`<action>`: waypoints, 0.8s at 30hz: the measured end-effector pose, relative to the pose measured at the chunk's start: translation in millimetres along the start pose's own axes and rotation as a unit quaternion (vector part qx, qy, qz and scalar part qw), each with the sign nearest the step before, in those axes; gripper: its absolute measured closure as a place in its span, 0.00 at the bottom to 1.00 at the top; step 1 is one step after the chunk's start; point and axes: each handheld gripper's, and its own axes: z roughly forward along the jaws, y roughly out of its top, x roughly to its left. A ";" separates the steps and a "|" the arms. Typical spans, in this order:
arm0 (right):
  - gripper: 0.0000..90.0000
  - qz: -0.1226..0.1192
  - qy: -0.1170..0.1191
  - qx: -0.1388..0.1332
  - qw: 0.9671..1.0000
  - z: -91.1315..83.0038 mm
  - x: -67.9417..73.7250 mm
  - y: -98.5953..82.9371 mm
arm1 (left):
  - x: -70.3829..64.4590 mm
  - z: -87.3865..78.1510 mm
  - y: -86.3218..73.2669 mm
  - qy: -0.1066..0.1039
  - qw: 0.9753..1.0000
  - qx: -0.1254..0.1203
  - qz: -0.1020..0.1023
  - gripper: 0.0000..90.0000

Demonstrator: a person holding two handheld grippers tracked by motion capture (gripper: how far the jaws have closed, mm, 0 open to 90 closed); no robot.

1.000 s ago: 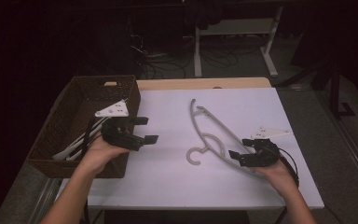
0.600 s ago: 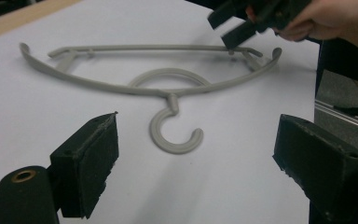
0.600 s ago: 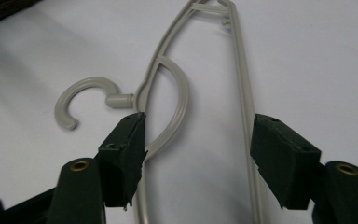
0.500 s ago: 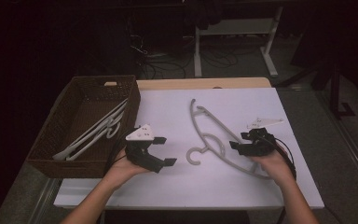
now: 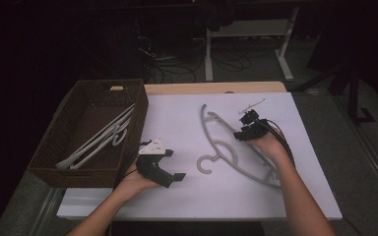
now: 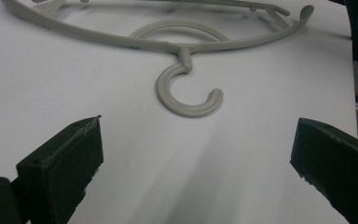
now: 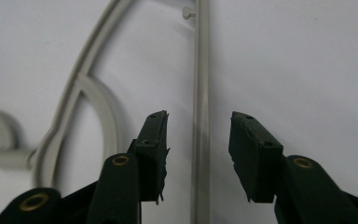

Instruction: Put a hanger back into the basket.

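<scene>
While the right gripper (image 7: 198, 154) is straddling the hanger (image 5: 236, 157) bar lengthwise, jaws spread, the left gripper (image 6: 196, 168), wide apart, is facing its hook.

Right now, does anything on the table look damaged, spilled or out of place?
Nothing stands out. One grey hanger lies flat and whole on the white table, while the others sit in the wicker basket. The right gripper straddles its straight bar, jaws open; the left gripper is open, short of the hook.
</scene>
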 end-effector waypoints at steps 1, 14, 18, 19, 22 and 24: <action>0.65 -0.003 -0.003 0.008 1.000 4.2 -0.2 4.8 | 0.8 0.3 -0.6 0.000 1.000 0.000 -0.001 0.02; 0.84 -0.014 0.005 0.050 0.999 46.1 -1.8 42.1 | 2.1 3.3 -3.0 -0.006 1.000 0.005 -0.005 0.02; 0.88 -0.024 0.016 0.039 0.999 47.4 -1.7 43.4 | 2.3 4.3 -3.5 -0.007 1.000 0.006 -0.006 0.02; 0.88 -0.030 0.022 0.036 0.999 47.8 -0.1 44.4 | 2.1 4.5 -3.4 -0.008 1.000 0.007 -0.005 0.02; 0.89 -0.051 0.051 0.030 0.997 50.8 10.5 48.5 | 1.7 4.8 -2.9 -0.010 1.000 0.007 -0.003 0.02; 0.89 -0.072 0.069 0.029 0.995 53.4 21.8 52.3 | 1.4 5.1 -2.8 -0.011 1.000 0.008 -0.003 0.02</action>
